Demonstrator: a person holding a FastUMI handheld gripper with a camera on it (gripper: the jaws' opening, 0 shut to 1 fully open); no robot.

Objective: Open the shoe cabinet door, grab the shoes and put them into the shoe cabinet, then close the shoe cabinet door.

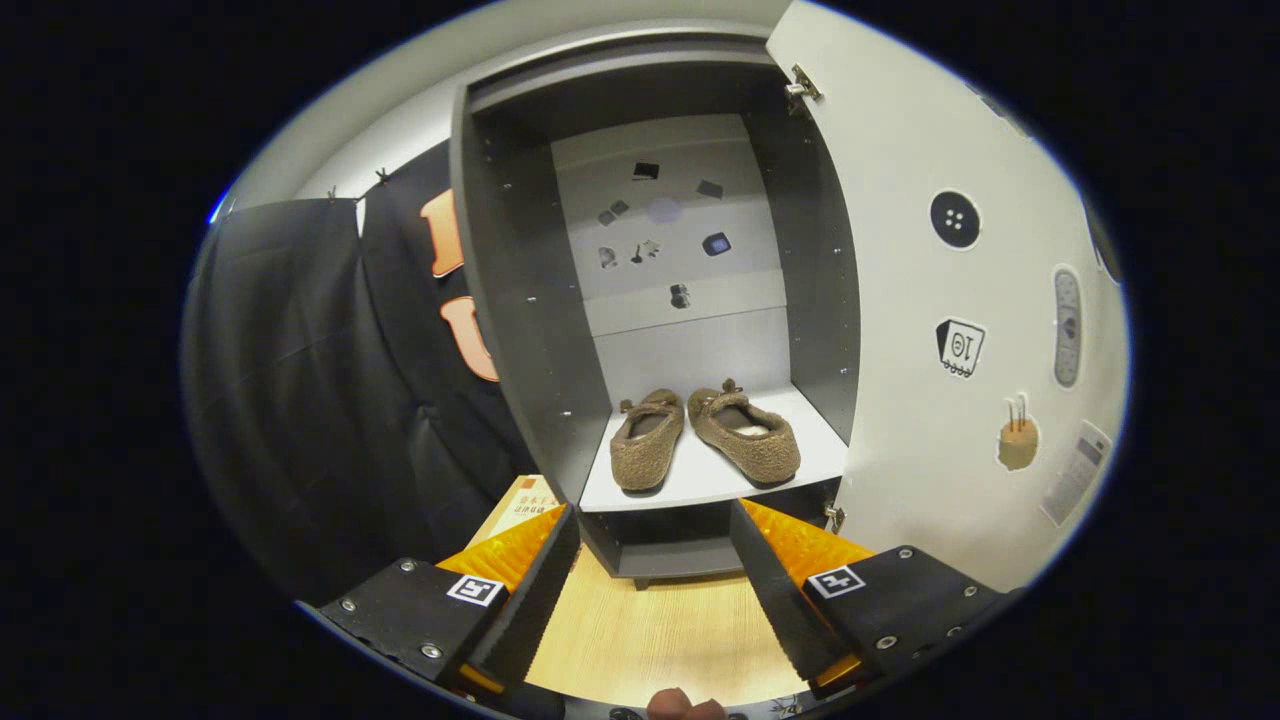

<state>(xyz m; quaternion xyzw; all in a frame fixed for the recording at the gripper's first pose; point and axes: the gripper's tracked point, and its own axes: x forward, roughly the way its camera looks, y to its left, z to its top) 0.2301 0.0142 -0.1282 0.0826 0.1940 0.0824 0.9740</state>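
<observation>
Pale wooden floor (650, 630) runs beneath the spread, empty fingers (655, 570); beyond them, brown slippers (705, 438) sit on the cabinet shelf (700, 478), and the open door (920, 330) hangs rightward, awaiting closing.

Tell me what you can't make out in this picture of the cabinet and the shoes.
- Small stickers on the cabinet's back wall: too small to identify.
- Lower compartment: dark, partly behind the open gripper.
- Open door: cut off by the view's edge.
- Shoes on the shelf: soles hidden underneath.
</observation>
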